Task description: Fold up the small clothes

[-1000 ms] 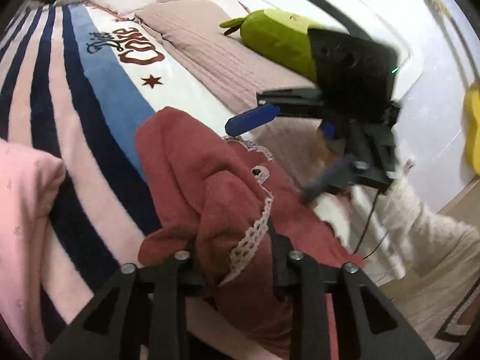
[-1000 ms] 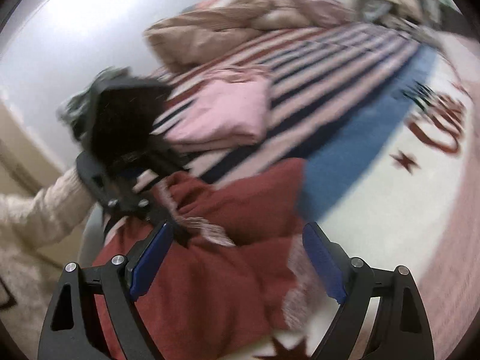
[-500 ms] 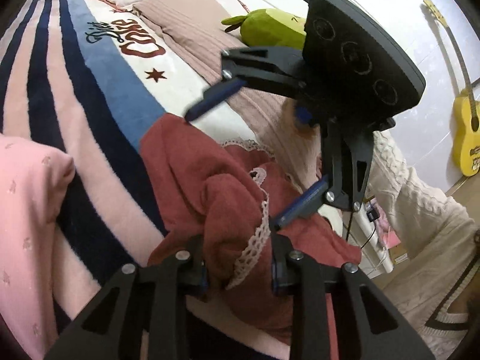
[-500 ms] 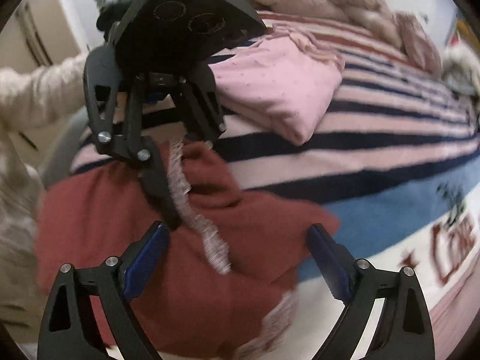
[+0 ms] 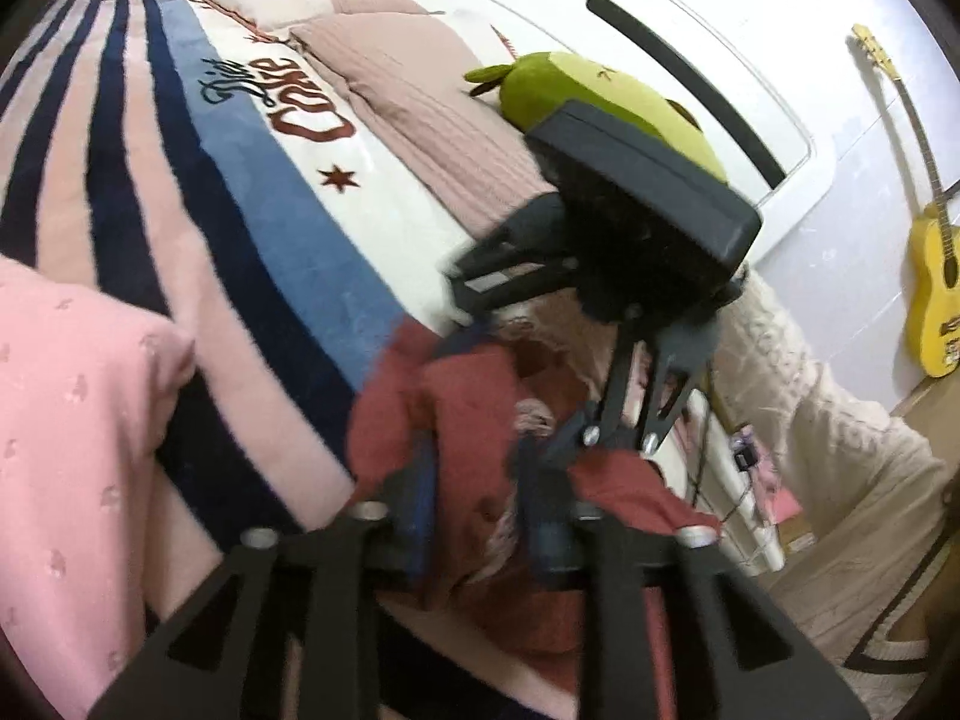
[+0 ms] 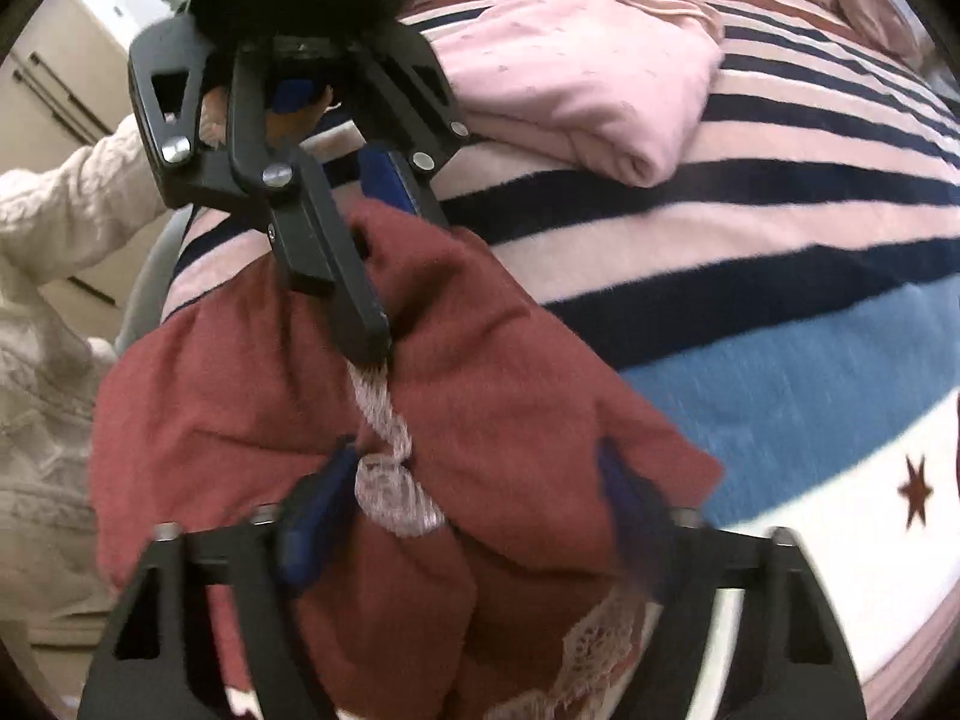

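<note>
A dark red garment [image 6: 492,384] with white lace trim lies bunched near the bed's edge; it also shows in the left wrist view [image 5: 462,414]. My left gripper [image 5: 474,510] is shut on a fold of it with lace between the pads; it also shows in the right wrist view [image 6: 372,300], gripping the cloth's upper fold. My right gripper [image 6: 474,516] is open, its blue pads straddling the red cloth and lace. In the left wrist view the right gripper [image 5: 510,372] presses down on the garment from above.
A folded pink garment [image 6: 600,78] lies on the striped blanket [image 6: 780,276], also in the left wrist view [image 5: 78,396]. A green plush toy [image 5: 594,96] and pink pillows [image 5: 420,96] sit by the headboard. A yellow guitar [image 5: 933,264] leans on the wall.
My right gripper has moved down onto the red garment, its open jaws now around the cloth close to my left gripper. My left gripper keeps its hold.
</note>
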Available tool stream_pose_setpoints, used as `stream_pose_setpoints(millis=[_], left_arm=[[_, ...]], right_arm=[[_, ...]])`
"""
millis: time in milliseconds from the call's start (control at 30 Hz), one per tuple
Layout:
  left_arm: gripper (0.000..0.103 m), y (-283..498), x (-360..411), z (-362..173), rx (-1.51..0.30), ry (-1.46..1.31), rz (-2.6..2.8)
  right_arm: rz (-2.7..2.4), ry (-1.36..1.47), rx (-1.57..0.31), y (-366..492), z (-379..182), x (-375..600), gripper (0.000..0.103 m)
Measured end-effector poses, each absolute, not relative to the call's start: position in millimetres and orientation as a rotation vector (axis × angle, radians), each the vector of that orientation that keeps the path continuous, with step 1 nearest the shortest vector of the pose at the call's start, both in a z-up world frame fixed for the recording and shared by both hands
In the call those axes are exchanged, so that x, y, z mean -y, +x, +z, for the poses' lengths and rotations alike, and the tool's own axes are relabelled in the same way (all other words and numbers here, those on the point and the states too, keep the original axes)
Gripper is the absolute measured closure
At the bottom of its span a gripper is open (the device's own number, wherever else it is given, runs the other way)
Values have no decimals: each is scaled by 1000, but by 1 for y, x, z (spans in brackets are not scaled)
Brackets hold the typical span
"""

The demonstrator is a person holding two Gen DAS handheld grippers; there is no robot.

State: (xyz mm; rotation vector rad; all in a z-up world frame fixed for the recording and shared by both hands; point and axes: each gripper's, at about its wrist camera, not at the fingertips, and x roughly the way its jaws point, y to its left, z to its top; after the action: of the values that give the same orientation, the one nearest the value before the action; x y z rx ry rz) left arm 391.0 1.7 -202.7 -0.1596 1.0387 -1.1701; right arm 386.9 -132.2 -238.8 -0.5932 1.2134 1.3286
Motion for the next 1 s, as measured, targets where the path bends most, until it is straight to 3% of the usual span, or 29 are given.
stream_pose_setpoints(millis=[33,67,200,267,367,500,567,633,667,733,833,1000], left_arm=[[39,391,-1,-205,-1049,-157,-1156],[32,392,0,-210,-1064,-150,-1147],[33,381,8,-223,-1101,-124,-1176],[66,378,6,-222,-1109,-215,-1241],[76,375,8,-221,-1084,-191,-1220],[70,378,5,-230,-1124,-230,-1129],[43,370,1,-223,-1104,-200,-1040],[35,364,-6,-217,-1103,-188,-956],[35,361,-10,-213,-1100,-199,-931],[34,340,-23,-203,-1083,-223,-894],[22,301,-39,-196,-1050,-237,-878],[21,247,-47,-213,-1071,-376,-895]], right_arm=[[1337,-577,-1235,385,-239,136,71],[1341,-576,-1245,383,-241,139,76],[1381,-475,-1290,376,-239,155,82],[1430,-425,-1301,370,-234,165,82],[1424,-367,-1296,369,-232,177,83],[1204,-321,-1309,385,-240,181,72],[1146,-350,-1248,375,-232,185,63],[995,-376,-1157,366,-220,201,38],[921,-350,-1134,362,-214,211,34],[777,-196,-1114,345,-203,246,33],[704,1,-1058,300,-195,283,33],[780,386,-1100,232,-227,313,28]])
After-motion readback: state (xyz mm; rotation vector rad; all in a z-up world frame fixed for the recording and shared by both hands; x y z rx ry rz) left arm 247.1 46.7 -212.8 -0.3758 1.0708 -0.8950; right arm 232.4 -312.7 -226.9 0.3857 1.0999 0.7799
